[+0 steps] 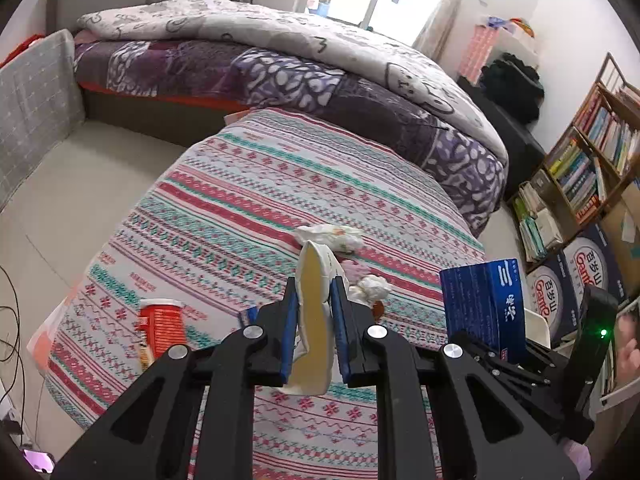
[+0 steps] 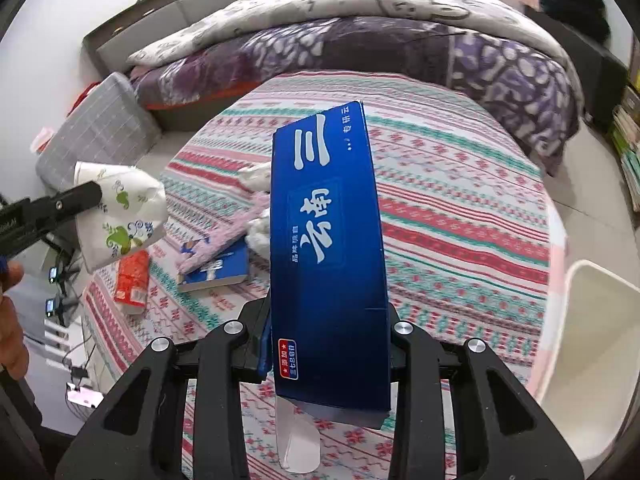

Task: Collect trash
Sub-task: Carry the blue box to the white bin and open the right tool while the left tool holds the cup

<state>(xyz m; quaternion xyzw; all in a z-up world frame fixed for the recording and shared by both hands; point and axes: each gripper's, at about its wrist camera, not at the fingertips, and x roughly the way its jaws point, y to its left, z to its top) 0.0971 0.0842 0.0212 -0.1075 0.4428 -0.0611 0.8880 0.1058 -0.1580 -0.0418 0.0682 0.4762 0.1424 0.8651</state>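
L gripper clamped on crushed paper cup; R gripper clamped on blue box, both above table. Left on table: red wrapper, 2 tissue wads. Roughly halfway, I'd say.

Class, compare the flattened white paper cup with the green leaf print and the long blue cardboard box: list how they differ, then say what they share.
Shape: the flattened white paper cup is crushed and creased; the long blue cardboard box keeps its straight edges.
Print: the cup bears green leaves, the box white characters.
Holder: the cup sits in the left gripper, the box in the right gripper.
Shared: both are clamped and held above the striped tablecloth.
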